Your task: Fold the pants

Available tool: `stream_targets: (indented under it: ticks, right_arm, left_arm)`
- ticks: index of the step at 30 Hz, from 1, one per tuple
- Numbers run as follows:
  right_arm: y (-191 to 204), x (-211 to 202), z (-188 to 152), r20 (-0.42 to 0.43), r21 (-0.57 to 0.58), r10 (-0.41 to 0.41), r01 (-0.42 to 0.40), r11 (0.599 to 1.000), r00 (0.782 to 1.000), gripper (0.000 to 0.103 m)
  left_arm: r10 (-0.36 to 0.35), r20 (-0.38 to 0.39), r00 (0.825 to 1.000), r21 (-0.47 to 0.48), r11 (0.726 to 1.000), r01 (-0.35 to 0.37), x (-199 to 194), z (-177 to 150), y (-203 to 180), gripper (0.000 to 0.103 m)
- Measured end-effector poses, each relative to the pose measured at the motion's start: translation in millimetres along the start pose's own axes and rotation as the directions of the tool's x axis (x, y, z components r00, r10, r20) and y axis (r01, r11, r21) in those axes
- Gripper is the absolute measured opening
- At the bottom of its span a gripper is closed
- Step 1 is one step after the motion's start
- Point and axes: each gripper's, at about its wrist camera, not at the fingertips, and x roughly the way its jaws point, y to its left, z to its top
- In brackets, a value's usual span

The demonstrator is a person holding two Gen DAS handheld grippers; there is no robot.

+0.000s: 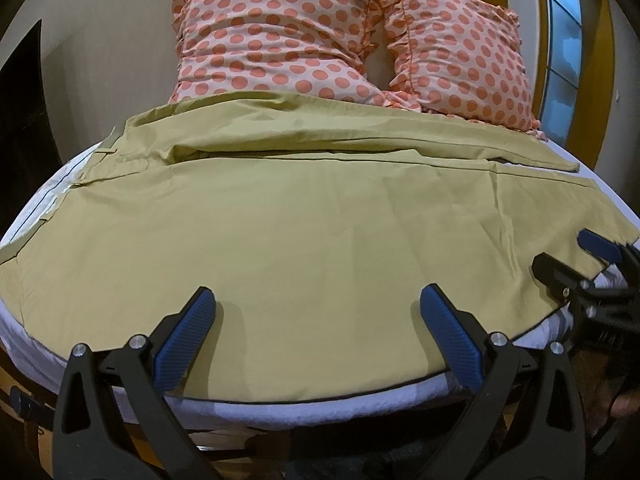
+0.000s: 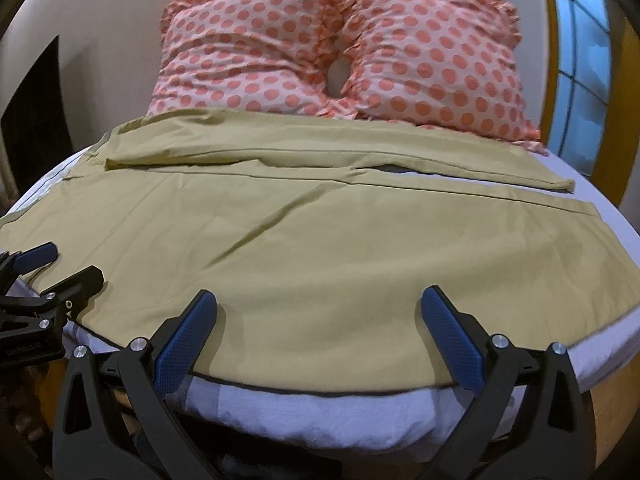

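Olive-tan pants (image 1: 304,220) lie spread flat across the bed, waist at the left, leg ends at the right; they also show in the right wrist view (image 2: 340,240). The two legs lie side by side, the far leg (image 2: 248,156) by the pillows. My left gripper (image 1: 316,300) is open and empty, its fingers just over the near edge of the near leg. My right gripper (image 2: 318,300) is open and empty over the same edge, further right. Each gripper shows in the other's view: the right one (image 1: 576,256), the left one (image 2: 68,264).
Two pink pillows with orange dots (image 1: 280,36) (image 2: 432,60) lean against the wall behind the pants. The white mattress (image 2: 320,408) shows below the pants' near edge. A window (image 2: 580,76) is at the right, dark furniture (image 1: 20,120) at the left.
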Motion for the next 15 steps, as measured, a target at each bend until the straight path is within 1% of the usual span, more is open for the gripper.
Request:
stream_targets:
  ticks: [1, 2, 3, 4, 5, 7, 8, 9, 10, 11, 12, 13, 14, 15]
  right_arm:
    - [-8, 2, 9, -0.027, 0.015, 0.008, -0.008, 1.0, 1.0, 0.102]
    - [-15, 2, 15, -0.032, 0.03, 0.013, -0.012, 0.999, 0.999, 0.102]
    - [-30, 0, 31, -0.024, 0.05, 0.006, -0.005, 0.999, 1.0, 0.102]
    - [-41, -2, 45, -0.012, 0.059, -0.014, 0.014, 0.998, 1.0, 0.102]
    - [-59, -1, 70, 0.005, 0.076, -0.053, 0.052, 0.996, 0.999, 0.102]
    - [-88, 7, 105, 0.004, 0.116, -0.114, 0.112, 0.987, 0.994, 0.102]
    - [-103, 16, 123, -0.01, 0.142, -0.153, 0.152, 0.978, 0.988, 0.102]
    - [-126, 32, 146, -0.038, 0.183, -0.213, 0.216, 0.959, 0.976, 0.102]
    - [-144, 47, 162, -0.066, 0.215, -0.249, 0.257, 0.942, 0.966, 0.101]
    - [-170, 72, 183, -0.117, 0.266, -0.298, 0.318, 0.91, 0.948, 0.098]
    - [-187, 89, 192, -0.157, 0.306, -0.319, 0.353, 0.884, 0.935, 0.087]
    - [-207, 108, 202, -0.203, 0.349, -0.335, 0.388, 0.853, 0.92, 0.073]
    - [-228, 126, 210, -0.248, 0.401, -0.344, 0.419, 0.814, 0.906, 0.069]
    - [-253, 149, 215, -0.31, 0.474, -0.34, 0.454, 0.754, 0.888, 0.066]
  left_arm:
    - [-0.002, -0.012, 1.0, -0.005, 1.0, 0.002, 1, 2, 2, 0.101]
    - [-0.001, -0.021, 1.0, -0.01, 1.0, 0.001, 2, 6, 4, 0.101]
    - [-0.002, -0.021, 1.0, -0.014, 1.0, 0.002, 2, 10, 7, 0.101]
    - [-0.005, -0.014, 1.0, -0.019, 1.0, 0.005, 2, 17, 11, 0.101]
    - [-0.006, -0.009, 1.0, -0.021, 1.0, 0.005, 2, 21, 14, 0.101]
    - [0.004, 0.003, 1.0, -0.025, 1.0, -0.004, 2, 41, 22, 0.101]
    - [0.009, 0.01, 1.0, -0.025, 1.0, -0.009, 2, 48, 24, 0.101]
    - [0.014, 0.022, 1.0, -0.024, 1.0, -0.014, 2, 59, 27, 0.101]
    - [0.016, 0.034, 0.999, -0.023, 1.0, -0.015, 3, 67, 29, 0.101]
    - [0.018, 0.047, 0.999, -0.023, 1.0, -0.017, 3, 74, 31, 0.101]
    - [0.021, 0.059, 0.998, -0.022, 1.0, -0.019, 5, 85, 33, 0.101]
    - [0.019, 0.065, 0.998, -0.021, 1.0, -0.018, 7, 90, 34, 0.101]
    - [0.017, 0.071, 0.997, -0.021, 1.0, -0.016, 9, 96, 36, 0.101]
    - [0.015, 0.072, 0.997, -0.024, 1.0, -0.013, 12, 102, 38, 0.101]
